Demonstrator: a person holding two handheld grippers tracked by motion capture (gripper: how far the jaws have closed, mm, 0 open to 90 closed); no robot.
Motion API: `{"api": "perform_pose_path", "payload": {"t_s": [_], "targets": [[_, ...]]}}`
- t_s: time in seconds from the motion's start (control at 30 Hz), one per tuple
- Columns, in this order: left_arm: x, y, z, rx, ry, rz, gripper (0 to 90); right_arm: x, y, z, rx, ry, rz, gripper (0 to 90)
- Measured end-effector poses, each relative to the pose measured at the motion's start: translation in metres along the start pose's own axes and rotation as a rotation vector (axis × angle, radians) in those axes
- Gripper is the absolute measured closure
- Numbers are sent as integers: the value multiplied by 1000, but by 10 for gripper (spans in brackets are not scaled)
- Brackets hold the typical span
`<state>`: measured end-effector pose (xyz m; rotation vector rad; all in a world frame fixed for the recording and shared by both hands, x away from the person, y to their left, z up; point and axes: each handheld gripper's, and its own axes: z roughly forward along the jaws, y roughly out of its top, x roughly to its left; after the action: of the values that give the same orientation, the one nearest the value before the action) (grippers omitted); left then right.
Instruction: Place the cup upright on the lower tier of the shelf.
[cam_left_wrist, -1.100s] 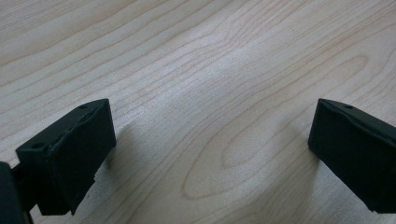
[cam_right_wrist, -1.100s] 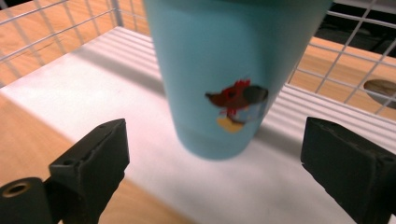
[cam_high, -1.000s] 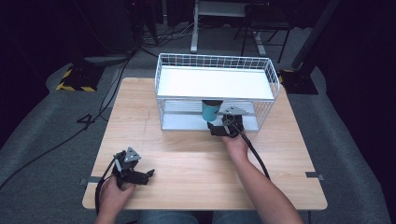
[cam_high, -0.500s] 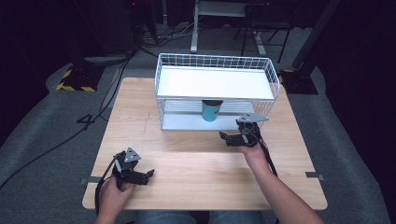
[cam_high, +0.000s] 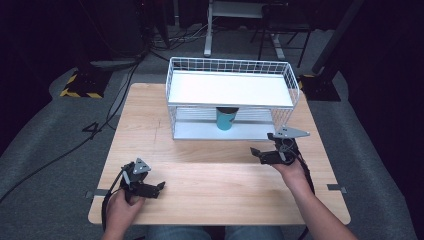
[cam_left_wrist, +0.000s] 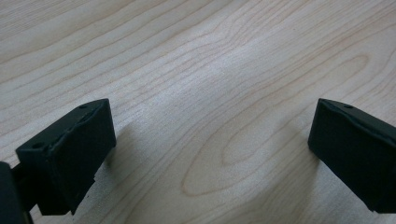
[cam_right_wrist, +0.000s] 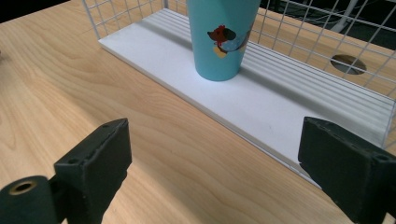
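Observation:
A teal cup (cam_high: 225, 119) (cam_right_wrist: 220, 37) with a small cartoon print stands upright on the lower shelf of a white wire rack (cam_high: 230, 90). My right gripper (cam_high: 262, 155) (cam_right_wrist: 224, 175) hovers over the wooden table (cam_high: 220, 175) just in front of the rack's right end, jaws wide open and empty, a short way back from the cup. My left gripper (cam_high: 156, 188) (cam_left_wrist: 210, 154) rests low at the table's front left, open, with bare wood between its jaws.
The rack's lower shelf (cam_right_wrist: 280, 107) is a white ribbed board, with wire mesh at its back and sides. Its flat white top shelf (cam_high: 227, 87) overhangs the cup. Cables and stand legs lie on the dark floor beyond the table.
My right gripper let go of the cup on the lower shelf, opened, and drew back toward the right front. The left gripper stayed put.

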<state>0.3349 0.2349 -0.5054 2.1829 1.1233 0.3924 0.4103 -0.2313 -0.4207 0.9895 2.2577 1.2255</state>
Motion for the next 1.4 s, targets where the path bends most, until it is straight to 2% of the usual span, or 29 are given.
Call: {"api": "perform_pose_path", "payload": {"t_s": [0.13,0.3,0.47,0.63,0.87,0.97,1.07,1.2,1.33,1.4], "targets": [[0,1,1,0,3,3,12,-1,-8,-12,10,13,-31,102],[-1,3,3,-3,4,-5,12,-5,-18,-31,37,52,-21,150],[-1,3,3,-3,4,-2,12,-7,-27,-41,61,40,-29,152],[-1,3,3,-2,4,-2,12,-12,-41,-53,56,47,7,156],[-1,3,3,-3,6,-1,12,-12,-60,-67,85,58,-12,159],[-1,3,3,-3,6,-1,12,-13,-73,-70,71,49,6,158],[-1,3,3,-2,6,-4,12,-17,-89,-69,75,46,52,158],[-1,3,3,-1,8,-3,12,-20,-107,-68,102,7,44,157],[-1,3,3,-2,6,-2,12,-21,-118,-65,111,2,68,157],[-1,3,3,-2,5,-1,12,-22,-123,-62,126,-11,63,157]]}}
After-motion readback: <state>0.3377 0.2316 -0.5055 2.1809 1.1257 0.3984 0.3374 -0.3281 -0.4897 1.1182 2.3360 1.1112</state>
